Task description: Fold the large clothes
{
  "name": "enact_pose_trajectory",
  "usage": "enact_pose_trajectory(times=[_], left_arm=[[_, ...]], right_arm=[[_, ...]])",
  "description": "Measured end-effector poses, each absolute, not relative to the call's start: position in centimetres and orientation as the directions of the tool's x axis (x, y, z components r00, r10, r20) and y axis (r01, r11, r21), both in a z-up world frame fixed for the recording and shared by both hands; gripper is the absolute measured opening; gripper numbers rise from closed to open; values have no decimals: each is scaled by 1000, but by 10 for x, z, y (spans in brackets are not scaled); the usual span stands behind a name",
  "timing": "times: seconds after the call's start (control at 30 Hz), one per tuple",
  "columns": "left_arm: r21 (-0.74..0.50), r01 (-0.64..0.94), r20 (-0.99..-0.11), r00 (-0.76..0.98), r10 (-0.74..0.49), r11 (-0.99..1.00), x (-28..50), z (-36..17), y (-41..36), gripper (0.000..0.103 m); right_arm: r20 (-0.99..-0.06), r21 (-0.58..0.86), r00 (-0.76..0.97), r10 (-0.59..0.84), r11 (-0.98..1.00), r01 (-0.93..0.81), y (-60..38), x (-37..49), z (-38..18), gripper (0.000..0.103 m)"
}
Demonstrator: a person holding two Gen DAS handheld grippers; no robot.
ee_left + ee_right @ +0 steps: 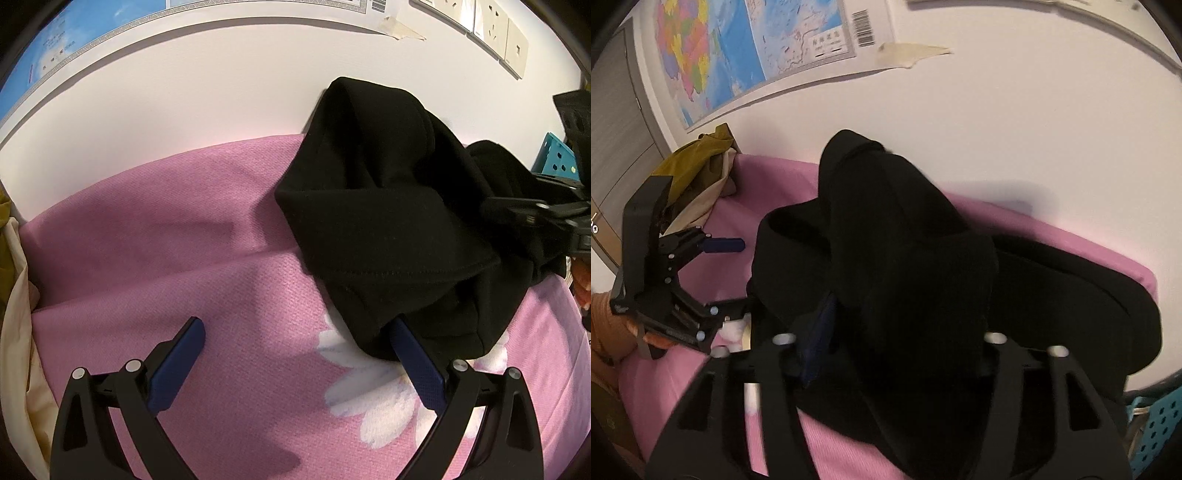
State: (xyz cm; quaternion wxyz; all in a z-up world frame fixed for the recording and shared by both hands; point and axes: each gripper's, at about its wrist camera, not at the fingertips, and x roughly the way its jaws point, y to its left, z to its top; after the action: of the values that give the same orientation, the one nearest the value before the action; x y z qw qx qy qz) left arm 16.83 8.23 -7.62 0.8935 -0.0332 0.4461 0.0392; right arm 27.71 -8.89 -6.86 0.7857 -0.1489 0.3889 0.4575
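Observation:
A black garment lies bunched on a pink flowered sheet against the white wall. My left gripper is open: its left finger is over bare sheet and its right fingertip is tucked under the garment's near hem. In the right wrist view the garment is draped over my right gripper and hides its fingertips; only one blue pad shows, so I cannot tell its state. The left gripper shows at the left with jaws spread. The right gripper's body shows at the right edge of the left wrist view.
A heap of olive and cream cloth sits at the sheet's far left corner. A teal perforated basket stands at the right. A map poster and wall sockets hang on the wall behind.

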Motion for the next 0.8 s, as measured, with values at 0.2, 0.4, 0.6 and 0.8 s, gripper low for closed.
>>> enact_pose_trajectory(times=[0.2, 0.4, 0.6, 0.8], left_arm=[[-31, -67, -799, 601, 16, 997, 170, -75, 81, 96], [-113, 129, -764, 622, -169, 985, 178, -63, 59, 96], [-55, 338, -750, 607, -262, 940, 192, -62, -9, 68], [-62, 277, -748, 623, -228, 959, 237, -40, -29, 5]], right_arm=[[-575, 44, 509, 641, 645, -763, -138, 254, 7, 8], [-412, 68, 698, 585, 784, -617, -221, 248, 79, 7], [-356, 123, 742, 568, 815, -566, -257, 245, 101, 7], [-294, 97, 809, 509, 858, -504, -283, 228, 135, 7]])
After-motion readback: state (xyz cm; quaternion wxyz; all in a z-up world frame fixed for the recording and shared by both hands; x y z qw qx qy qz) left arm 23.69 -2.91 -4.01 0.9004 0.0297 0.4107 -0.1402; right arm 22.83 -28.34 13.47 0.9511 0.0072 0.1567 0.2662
